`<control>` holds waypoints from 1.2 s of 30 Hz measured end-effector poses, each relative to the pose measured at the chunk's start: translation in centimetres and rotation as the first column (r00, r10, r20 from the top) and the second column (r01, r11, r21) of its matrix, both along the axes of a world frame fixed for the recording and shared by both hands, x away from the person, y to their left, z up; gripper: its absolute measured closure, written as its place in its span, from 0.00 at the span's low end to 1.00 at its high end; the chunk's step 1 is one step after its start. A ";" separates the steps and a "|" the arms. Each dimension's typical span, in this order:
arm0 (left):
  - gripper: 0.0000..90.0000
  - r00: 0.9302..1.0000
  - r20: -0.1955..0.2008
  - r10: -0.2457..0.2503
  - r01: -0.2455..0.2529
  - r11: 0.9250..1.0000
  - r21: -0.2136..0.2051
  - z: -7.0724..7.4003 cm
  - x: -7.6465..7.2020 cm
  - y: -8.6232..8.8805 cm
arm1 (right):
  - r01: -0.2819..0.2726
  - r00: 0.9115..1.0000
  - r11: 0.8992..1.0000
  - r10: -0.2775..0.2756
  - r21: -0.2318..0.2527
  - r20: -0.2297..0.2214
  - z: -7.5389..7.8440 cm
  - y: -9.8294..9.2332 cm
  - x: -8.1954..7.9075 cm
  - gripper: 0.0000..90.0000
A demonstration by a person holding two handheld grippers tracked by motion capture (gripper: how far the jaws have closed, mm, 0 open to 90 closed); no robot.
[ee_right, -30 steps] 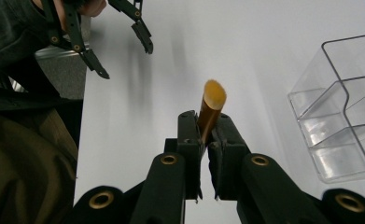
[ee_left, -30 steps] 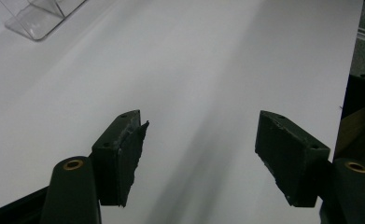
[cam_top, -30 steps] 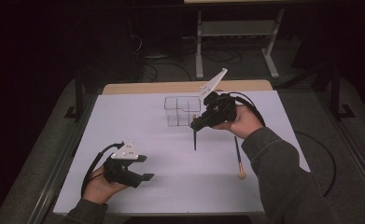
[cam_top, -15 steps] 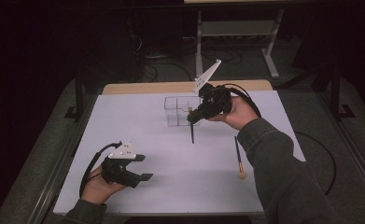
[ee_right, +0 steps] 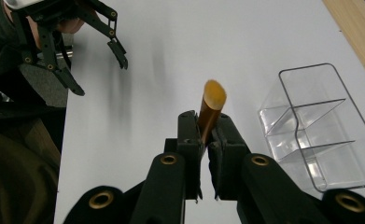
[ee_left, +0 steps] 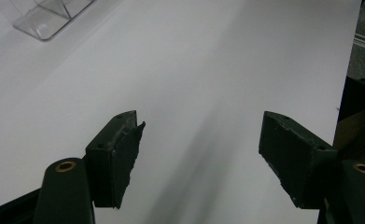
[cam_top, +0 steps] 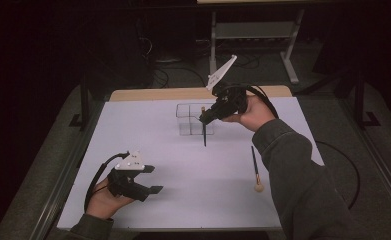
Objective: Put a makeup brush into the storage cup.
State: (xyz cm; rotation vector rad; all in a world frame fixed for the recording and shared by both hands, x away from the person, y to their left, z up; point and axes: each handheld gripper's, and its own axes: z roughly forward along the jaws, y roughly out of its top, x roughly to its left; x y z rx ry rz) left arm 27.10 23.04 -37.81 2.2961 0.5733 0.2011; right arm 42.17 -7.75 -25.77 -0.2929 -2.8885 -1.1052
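High view: right gripper (cam_top: 206, 118) clamped on a dark brush (cam_top: 204, 131), which hangs nearly straight down, tip above the white table (cam_top: 183, 200), right in front of the clear box (cam_top: 193, 119) at the middle of the far edge. Since a second ago the right hand has lifted and carried the brush closer to the box; before, the brush sat lower and more toward the centre of the table. My read: the pick is done, it's now in transport, and the drop into a compartment comes next. A second brush (cam_top: 255, 169) lies flat near the right edge, wooden knob toward the near side, untouched. Left gripper (cam_top: 150, 180) rests at the near left corner, jaws wide, nothing between them; hand unmoved.

Left gripper view: both jaws stand far apart over bare table, holding nothing. A corner of the clear box (ee_left: 49, 18) shows top left, well apart.

Right gripper view: jaws narrow, pinching the brush handle (ee_right: 211, 109), amber end sticking up past the pads. The clear box (ee_right: 320, 126) with dividers is just beside on the right, and its compartments look empty. The left gripper (ee_right: 77, 42) shows top left, far off. Brush not yet over the box.
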 end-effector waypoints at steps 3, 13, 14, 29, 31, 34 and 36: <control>0.31 1.000 0.001 0.000 0.000 1.000 -0.002 0.0 0.0 0.0 | -0.003 1.000 1.000 0.003 0.002 0.005 0.3 0.1 0.3 0.92; 0.30 1.000 0.008 -0.003 0.003 1.000 -0.005 0.1 -0.1 0.4 | 0.005 1.000 1.000 -0.005 0.008 0.010 1.0 0.4 1.2 0.92; 0.30 1.000 0.003 0.007 -0.007 1.000 -0.020 0.1 -0.1 0.4 | 0.003 1.000 1.000 -0.003 0.007 0.012 1.1 0.5 1.3 0.92; 0.28 1.000 0.006 0.005 -0.005 1.000 -0.018 0.0 -0.2 0.3 | 0.026 1.000 1.000 -0.026 -0.010 -0.001 1.5 1.4 3.2 0.92; 0.28 1.000 0.008 0.004 -0.004 1.000 -0.012 0.1 -0.2 0.4 | 0.031 1.000 0.999 -0.031 -0.013 0.002 1.6 1.4 3.4 0.92; 0.28 1.000 0.009 0.007 -0.007 1.000 -0.014 0.1 -0.2 0.4 | 0.033 0.999 0.999 -0.033 -0.011 0.003 1.8 1.6 3.8 0.92; 0.28 1.000 0.009 0.003 -0.002 1.000 -0.005 0.1 -0.2 0.5 | 0.034 0.999 0.999 -0.034 -0.014 0.002 1.8 1.8 4.0 0.92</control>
